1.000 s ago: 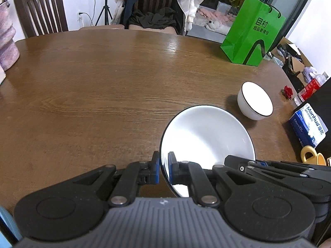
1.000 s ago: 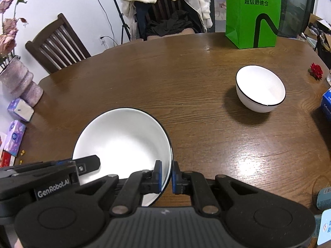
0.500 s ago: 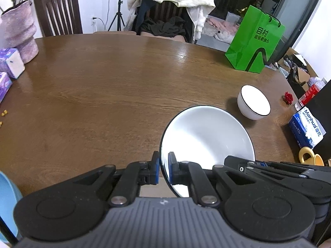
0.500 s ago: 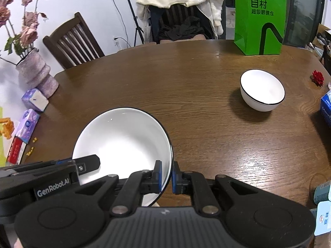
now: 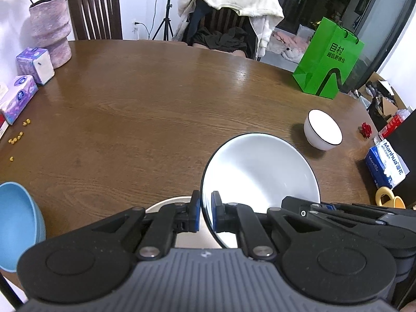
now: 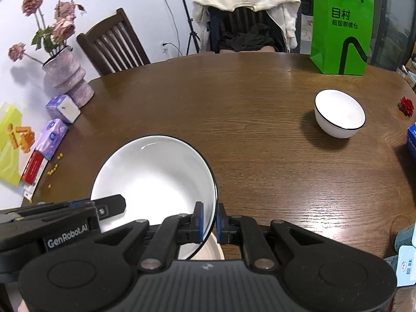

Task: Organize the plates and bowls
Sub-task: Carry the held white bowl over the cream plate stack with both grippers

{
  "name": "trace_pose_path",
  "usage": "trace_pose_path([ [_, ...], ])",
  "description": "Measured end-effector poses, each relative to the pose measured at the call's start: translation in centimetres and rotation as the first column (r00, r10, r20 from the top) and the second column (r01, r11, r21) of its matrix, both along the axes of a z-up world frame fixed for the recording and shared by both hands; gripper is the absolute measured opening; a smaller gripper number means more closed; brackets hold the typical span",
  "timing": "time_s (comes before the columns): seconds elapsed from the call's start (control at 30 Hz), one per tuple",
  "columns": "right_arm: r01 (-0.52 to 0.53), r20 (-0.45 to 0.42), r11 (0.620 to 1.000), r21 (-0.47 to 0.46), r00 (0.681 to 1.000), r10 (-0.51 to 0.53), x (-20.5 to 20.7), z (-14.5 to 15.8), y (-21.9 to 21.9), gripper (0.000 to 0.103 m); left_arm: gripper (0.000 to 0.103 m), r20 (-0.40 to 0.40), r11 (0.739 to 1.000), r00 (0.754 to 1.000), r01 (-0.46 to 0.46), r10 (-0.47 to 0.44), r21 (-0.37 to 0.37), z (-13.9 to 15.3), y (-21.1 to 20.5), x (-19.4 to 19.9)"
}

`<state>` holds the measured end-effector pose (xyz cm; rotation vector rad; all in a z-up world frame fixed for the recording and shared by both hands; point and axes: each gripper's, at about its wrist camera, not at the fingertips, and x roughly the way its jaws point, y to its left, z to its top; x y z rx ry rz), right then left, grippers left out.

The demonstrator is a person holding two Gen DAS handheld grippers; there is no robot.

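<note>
A large white bowl with a black rim (image 5: pixel 260 171) (image 6: pixel 156 179) hangs above the brown wooden table (image 5: pixel 145 119), held from both sides. My left gripper (image 5: pixel 206 214) is shut on its left rim. My right gripper (image 6: pixel 209 221) is shut on its right rim. A cream dish (image 5: pixel 166 204) (image 6: pixel 214 248) peeks out under the held bowl, mostly hidden. A smaller white bowl with a black rim (image 5: pixel 323 130) (image 6: pixel 339 113) stands on the table at the right. A stack of blue bowls (image 5: pixel 17 223) sits at the near left edge.
A green paper bag (image 5: pixel 329 59) (image 6: pixel 342 30) stands at the far right. A pink vase (image 5: pixel 52 30) and tissue packs (image 5: pixel 28 78) line the left side, with yellow crumbs (image 5: pixel 17 137) nearby. A blue tissue box (image 5: pixel 386 163) and yellow mug (image 5: pixel 388 199) sit at the right edge. Chairs stand behind the table.
Both grippers have pulled back and risen with the large bowl, so more of the table shows. The cream dish and the blue bowls have come into view.
</note>
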<state>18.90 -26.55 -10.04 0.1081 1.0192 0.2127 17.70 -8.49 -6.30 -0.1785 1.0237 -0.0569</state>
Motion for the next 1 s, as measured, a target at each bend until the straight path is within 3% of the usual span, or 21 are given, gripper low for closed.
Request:
trace_pose_path([
  [1.0, -0.049, -0.025, 0.999, -0.004, 0.998, 0.049, -3.2, -1.5, 5.3, 0.01, 0.009, -0.019, 0.999, 0.999, -0.031, 0.031, -0.017, -1.3, 6.0, -3.2],
])
